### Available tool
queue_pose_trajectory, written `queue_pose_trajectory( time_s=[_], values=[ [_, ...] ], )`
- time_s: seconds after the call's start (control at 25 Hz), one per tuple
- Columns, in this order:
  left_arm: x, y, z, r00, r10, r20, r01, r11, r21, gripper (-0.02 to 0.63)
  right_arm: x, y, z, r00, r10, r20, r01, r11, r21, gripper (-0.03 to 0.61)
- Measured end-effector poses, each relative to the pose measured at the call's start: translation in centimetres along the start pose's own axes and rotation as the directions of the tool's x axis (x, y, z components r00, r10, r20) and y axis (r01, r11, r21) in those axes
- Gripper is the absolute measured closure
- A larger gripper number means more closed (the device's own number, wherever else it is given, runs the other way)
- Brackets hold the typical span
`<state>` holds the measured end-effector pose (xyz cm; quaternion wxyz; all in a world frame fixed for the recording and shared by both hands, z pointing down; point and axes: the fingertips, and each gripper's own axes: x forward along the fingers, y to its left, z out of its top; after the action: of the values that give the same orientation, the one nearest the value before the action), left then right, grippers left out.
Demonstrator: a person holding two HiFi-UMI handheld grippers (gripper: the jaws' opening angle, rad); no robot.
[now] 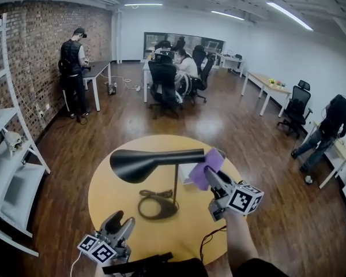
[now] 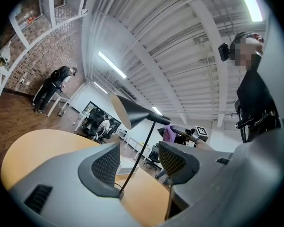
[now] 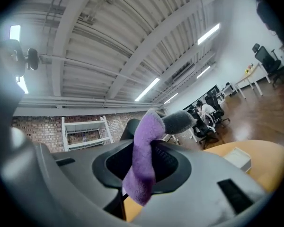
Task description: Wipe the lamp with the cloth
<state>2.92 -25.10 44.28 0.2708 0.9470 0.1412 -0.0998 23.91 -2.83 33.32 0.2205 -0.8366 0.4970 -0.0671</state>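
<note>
Lamp: a black lamp (image 1: 147,163) stands upright on a round yellow table (image 1: 104,198), its shade pointing left.
Cloth: a purple cloth (image 1: 206,169) is at the right end of the lamp's head; contact is unclear.
Right gripper (image 1: 211,176): jaws clamped on the cloth.
Left gripper (image 1: 120,219): jaws apart and empty, low at the table's near edge.

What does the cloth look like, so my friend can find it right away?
Find the round yellow table in the middle of the wooden floor, with a black lamp standing on it. By the narrow end of the lamp's shade, the right gripper pinches the cloth. It is the only soft purple thing there.
</note>
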Motion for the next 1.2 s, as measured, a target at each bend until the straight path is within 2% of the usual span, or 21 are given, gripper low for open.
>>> queue_pose_trajectory(
  time_s=[0.08,0.16,0.24,0.32,0.36,0.48,0.56,0.6,0.68,0.72,0.76,0.8,0.84,1.08,1.2],
  values=[
    [0.0,0.0,0.0,1.000,0.000,-0.003,0.000,1.000,0.003,0.373,-0.6,0.5,0.9,0.999,-0.012,0.044,0.014,0.999,-0.042,0.479],
    [0.0,-0.1,0.0,1.000,0.001,-0.001,-0.001,1.000,0.003,0.373,-1.3,2.5,1.9,0.995,0.026,0.092,-0.012,0.988,-0.151,0.479],
    [-0.3,-0.2,-0.1,1.000,0.005,0.001,-0.005,1.000,0.003,0.373,-1.9,6.1,3.1,0.985,0.113,0.132,-0.066,0.947,-0.315,0.479],
    [-0.8,0.0,0.1,1.000,0.012,0.004,-0.012,1.000,0.006,0.373,-1.6,9.1,4.4,0.979,0.147,0.143,-0.064,0.880,-0.471,0.479],
    [-1.0,0.0,0.2,1.000,0.015,0.008,-0.015,1.000,0.007,0.373,-0.9,9.8,5.0,0.983,0.121,0.141,-0.027,0.842,-0.538,0.479],
    [-2.0,0.2,1.0,0.999,0.026,0.035,-0.027,1.000,0.007,0.373,1.8,9.7,6.3,0.989,-0.053,0.137,0.133,0.715,-0.687,0.479],
    [-2.8,0.2,1.2,0.998,0.036,0.051,-0.037,0.999,0.005,0.373,3.0,9.5,6.5,0.977,-0.161,0.138,0.208,0.611,-0.764,0.479],
    [-3.1,0.2,1.2,0.997,0.042,0.058,-0.042,0.999,0.004,0.373,3.6,9.2,6.1,0.969,-0.216,0.122,0.224,0.547,-0.807,0.479],
    [-3.7,0.2,1.5,0.996,0.054,0.075,-0.055,0.998,0.005,0.373,5.2,8.0,4.3,0.942,-0.331,0.063,0.204,0.411,-0.889,0.479],
    [-4.0,0.2,1.6,0.995,0.060,0.083,-0.061,0.998,0.007,0.373,6.1,7.6,3.2,0.928,-0.372,0.029,0.172,0.357,-0.918,0.479],
    [-4.2,0.2,1.8,0.994,0.066,0.091,-0.067,0.998,0.008,0.373,6.8,7.7,2.1,0.919,-0.394,-0.002,0.133,0.317,-0.939,0.479],
    [-4.5,0.2,2.0,0.993,0.072,0.097,-0.074,0.997,0.008,0.373,7.5,8.1,1.1,0.918,-0.396,-0.029,0.096,0.292,-0.952,0.479],
    [-4.8,0.3,2.1,0.992,0.078,0.102,-0.079,0.997,0.007,0.373,8.2,8.7,0.2,0.920,-0.387,-0.054,0.062,0.282,-0.957,0.479],
    [-7.1,1.3,2.7,0.985,0.117,0.125,-0.119,0.993,0.006,0.373,12.3,12.2,-5.9,0.927,-0.319,-0.196,-0.104,0.285,-0.953,0.479],
    [-7.9,1.5,2.9,0.982,0.135,0.133,-0.137,0.991,0.005,0.373,13.6,14.1,-8.3,0.929,-0.270,-0.255,-0.170,0.301,-0.938,0.479]
  ],
)
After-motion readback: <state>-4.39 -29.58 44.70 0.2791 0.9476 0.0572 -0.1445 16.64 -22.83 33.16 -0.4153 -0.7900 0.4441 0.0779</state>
